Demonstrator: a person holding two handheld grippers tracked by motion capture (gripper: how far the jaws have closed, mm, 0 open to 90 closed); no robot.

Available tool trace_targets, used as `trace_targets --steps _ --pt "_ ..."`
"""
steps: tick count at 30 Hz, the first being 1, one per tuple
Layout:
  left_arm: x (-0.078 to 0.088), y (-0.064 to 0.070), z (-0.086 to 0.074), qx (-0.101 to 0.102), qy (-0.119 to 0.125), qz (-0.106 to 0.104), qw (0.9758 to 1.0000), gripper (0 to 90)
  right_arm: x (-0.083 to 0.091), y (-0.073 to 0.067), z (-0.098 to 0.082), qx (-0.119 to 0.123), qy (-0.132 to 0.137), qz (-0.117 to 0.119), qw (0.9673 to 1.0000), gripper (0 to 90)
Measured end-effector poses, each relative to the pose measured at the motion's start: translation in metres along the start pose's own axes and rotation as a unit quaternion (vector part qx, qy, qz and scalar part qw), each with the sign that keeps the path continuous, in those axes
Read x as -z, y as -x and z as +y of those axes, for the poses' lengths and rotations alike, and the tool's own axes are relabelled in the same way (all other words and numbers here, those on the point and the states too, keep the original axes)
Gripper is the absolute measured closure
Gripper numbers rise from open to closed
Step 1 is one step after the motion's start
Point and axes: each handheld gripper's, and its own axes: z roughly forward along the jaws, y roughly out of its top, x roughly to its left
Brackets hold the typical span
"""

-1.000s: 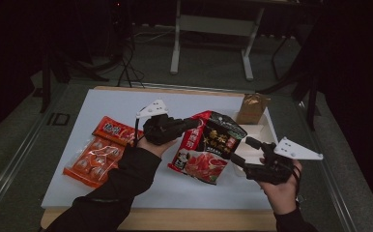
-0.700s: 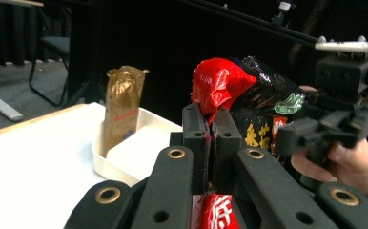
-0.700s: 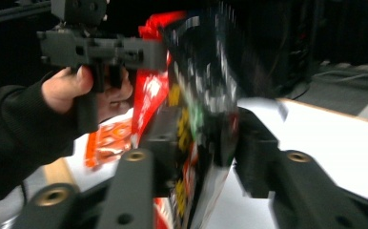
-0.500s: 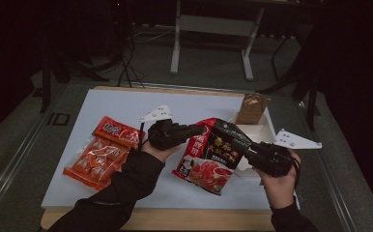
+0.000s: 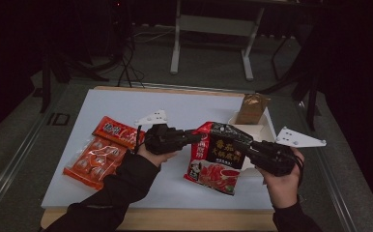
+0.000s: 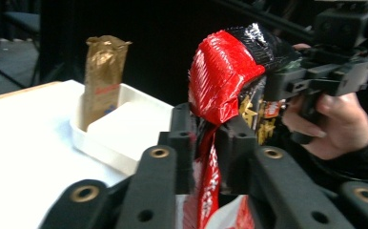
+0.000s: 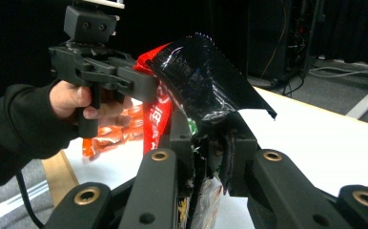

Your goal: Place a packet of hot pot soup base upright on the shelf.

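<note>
Hotpot seasoning pouch (image 5: 216, 154) hangs between both grippers, left gripper (image 6: 205, 143) and right gripper (image 7: 210, 138) each clamped on its top corners, probably to tear it open.

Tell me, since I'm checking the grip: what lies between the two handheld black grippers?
In the high view, the red-and-black printed foil pouch spans between the left gripper and the right gripper, each clamped on its upper edge.

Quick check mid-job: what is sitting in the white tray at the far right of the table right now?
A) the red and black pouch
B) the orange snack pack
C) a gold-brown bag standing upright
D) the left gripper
C: the gold-brown bag stands upright in the white tray, while both grippers hold the red and black pouch up in front of it.
</note>
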Motion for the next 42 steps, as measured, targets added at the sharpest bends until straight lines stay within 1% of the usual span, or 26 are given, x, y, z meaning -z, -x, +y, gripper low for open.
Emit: trace_targets --steps 2,3,5,7,8,9,10,12,14,16,18,19,21,22,23,24,25,27,30,32,33,35,37,39,41,42 --pt "0.002 0.001 0.0 0.001 -0.004 0.005 1.0 60.0 0.0 -0.001 0.002 0.004 0.001 0.001 1.0 78.1" --pt "0.004 0.002 0.0 -0.002 -0.007 0.02 0.9998 54.8 0.0 0.0 0.003 0.006 0.0 0.0 1.0 78.2" --pt "0.01 0.0 -0.002 0.004 -0.003 0.037 0.9993 50.0 0.001 0.0 0.006 0.01 0.001 -0.001 1.0 78.1" --pt "0.015 -0.001 -0.003 0.012 0.003 0.051 0.9986 40.3 0.001 -0.001 0.008 0.015 0.002 -0.005 0.9999 78.1" --pt "0.018 -0.001 -0.003 0.01 0.001 0.058 0.9983 37.2 0.001 0.0 0.009 0.017 0.002 -0.006 0.9998 78.1" --pt "0.02 -0.001 -0.004 0.01 0.004 0.063 0.998 34.6 0.001 0.001 0.01 0.017 0.002 -0.006 0.9998 78.1" --pt "0.022 -0.001 -0.005 0.011 0.003 0.061 0.9981 30.3 0.001 0.002 0.011 0.019 0.002 -0.009 0.9998 78.1" --pt "0.026 0.001 -0.007 -0.004 0.001 0.064 0.9979 18.9 0.001 0.003 0.014 0.023 0.003 -0.006 0.9997 78.0" --pt "0.029 0.004 -0.009 -0.014 -0.01 0.075 0.9971 13.7 0.002 0.005 0.017 0.026 0.005 -0.007 0.9996 78.0" --pt "0.032 0.006 -0.011 -0.013 -0.023 0.082 0.9963 7.0 0.003 0.008 0.019 0.025 0.008 -0.009 0.9996 78.0" --pt "0.035 0.009 -0.014 -0.014 -0.028 0.101 0.9944 2.1 0.004 0.011 0.021 0.027 0.013 -0.007 0.9995 78.0" --pt "0.036 0.01 -0.015 -0.016 -0.039 0.1 0.9941 2.1 0.004 0.012 0.022 0.028 0.015 -0.007 0.9995 77.9" --pt "0.04 0.013 -0.019 -0.025 -0.045 0.117 0.9919 1.6 0.005 0.014 0.024 0.03 0.019 -0.005 0.9994 77.9" --pt "0.042 0.015 -0.023 -0.023 -0.053 0.113 0.992 1.6 0.005 0.014 0.024 0.028 0.022 -0.006 0.9994 77.9" --pt "0.043 0.016 -0.026 -0.019 -0.057 0.124 0.9904 1.6 0.005 0.016 0.025 0.03 0.022 -0.007 0.9993 77.9" --pt "0.045 0.017 -0.03 -0.019 -0.056 0.126 0.9902 1.6 0.006 0.018 0.026 0.028 0.024 -0.007 0.9993 77.9" --pt "0.046 0.017 -0.032 -0.023 -0.056 0.121 0.9908 1.6 0.006 0.019 0.027 0.026 0.026 -0.008 0.9993 77.9" --pt "0.05 0.018 -0.042 -0.034 -0.06 0.127 0.9896 1.6 0.008 0.023 0.03 0.028 0.03 -0.013 0.9991 77.9" --pt "0.052 0.017 -0.051 -0.041 -0.063 0.12 0.9899 1.7 0.01 0.026 0.033 0.028 0.033 -0.018 0.9989 77.9" --pt "0.058 0.014 -0.063 -0.064 -0.056 0.129 0.988 2.2 0.016 0.033 0.039 0.03 0.041 -0.029 0.9983 78.0" --pt "0.059 0.013 -0.067 -0.065 -0.053 0.132 0.9877 3.3 0.017 0.036 0.04 0.03 0.044 -0.032 0.9981 77.9" --pt "0.063 0.01 -0.073 -0.061 -0.05 0.134 0.9878 3.4 0.021 0.042 0.043 0.031 0.05 -0.041 0.9974 77.9" --pt "0.067 0.009 -0.078 -0.059 -0.054 0.144 0.9864 3.4 0.024 0.05 0.046 0.031 0.057 -0.049 0.9967 77.9" --pt "0.072 0.01 -0.082 -0.065 -0.056 0.158 0.9837 3.4 0.027 0.058 0.049 0.032 0.063 -0.058 0.9958 77.9" --pt "0.074 0.01 -0.087 -0.044 -0.069 0.157 0.9843 3.3 0.03 0.067 0.051 0.032 0.065 -0.07 0.9949 77.9" --pt "0.075 0.011 -0.09 -0.04 -0.077 0.16 0.9833 2.1 0.031 0.071 0.052 0.032 0.066 -0.076 0.9944 77.9"
